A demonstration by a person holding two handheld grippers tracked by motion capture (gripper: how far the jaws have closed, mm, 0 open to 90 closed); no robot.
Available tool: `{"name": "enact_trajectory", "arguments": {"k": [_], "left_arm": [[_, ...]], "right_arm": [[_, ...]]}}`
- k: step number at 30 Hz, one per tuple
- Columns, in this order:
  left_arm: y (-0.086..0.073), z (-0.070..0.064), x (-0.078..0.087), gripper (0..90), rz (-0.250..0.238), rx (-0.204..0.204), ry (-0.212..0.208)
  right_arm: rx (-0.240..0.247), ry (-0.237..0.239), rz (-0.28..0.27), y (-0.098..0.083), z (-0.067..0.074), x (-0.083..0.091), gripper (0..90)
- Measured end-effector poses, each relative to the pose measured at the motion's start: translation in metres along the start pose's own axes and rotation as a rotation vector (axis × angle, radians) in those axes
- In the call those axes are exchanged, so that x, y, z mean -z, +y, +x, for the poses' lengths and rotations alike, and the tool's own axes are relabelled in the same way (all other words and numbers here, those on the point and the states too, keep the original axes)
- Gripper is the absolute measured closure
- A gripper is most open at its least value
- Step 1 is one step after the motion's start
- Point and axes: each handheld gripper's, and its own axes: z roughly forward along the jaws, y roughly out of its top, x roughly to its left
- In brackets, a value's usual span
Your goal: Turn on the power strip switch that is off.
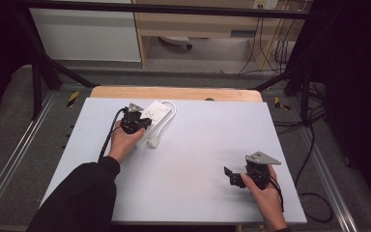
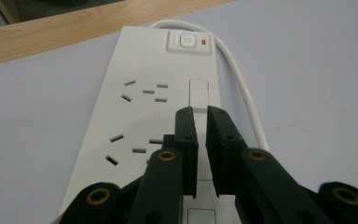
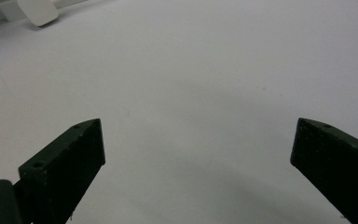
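Observation:
A white power strip (image 1: 155, 112) (image 2: 140, 107) lies flat at the back left of the table, its switch (image 2: 187, 42) and red light at the far end. Its white cable (image 2: 242, 84) loops round to a white plug (image 1: 154, 141) (image 3: 37, 11) lying beside it. My left gripper (image 1: 144, 123) (image 2: 200, 112) hovers low over the strip's right side, jaws drawn almost together with only a thin slit and nothing between them. Over bare table at the front right, my right gripper (image 1: 232, 176) (image 3: 196, 140) is open wide and holds nothing.
The pale table top (image 1: 193, 145) has a wooden strip (image 1: 174, 93) along its back edge. Black frame bars and floor cables (image 1: 314, 145) run along the right side. Shelving stands behind the table.

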Motion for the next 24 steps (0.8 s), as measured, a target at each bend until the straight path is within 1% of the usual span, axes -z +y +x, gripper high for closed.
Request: {"name": "enact_trajectory", "arguments": {"k": [9, 20, 24], "left_arm": [[0.0025, -0.0042, -0.0043, 85.2, 0.003, -0.013, -0.005], [0.0016, -0.0019, -0.0086, 88.0, 0.008, -0.006, 0.003], [0.0026, -0.0026, -0.0096, 88.0, 0.006, -0.012, 0.005]], "right_arm": [[-0.001, 0.002, 0.0, 0.0, -0.0002, 0.0001, 3.5], [-0.004, 0.004, -0.001, 0.0, -0.0004, 0.0006, 3.5], [-0.002, 0.003, -0.001, -0.0002, -0.0005, 0.0004, 3.5]]}}
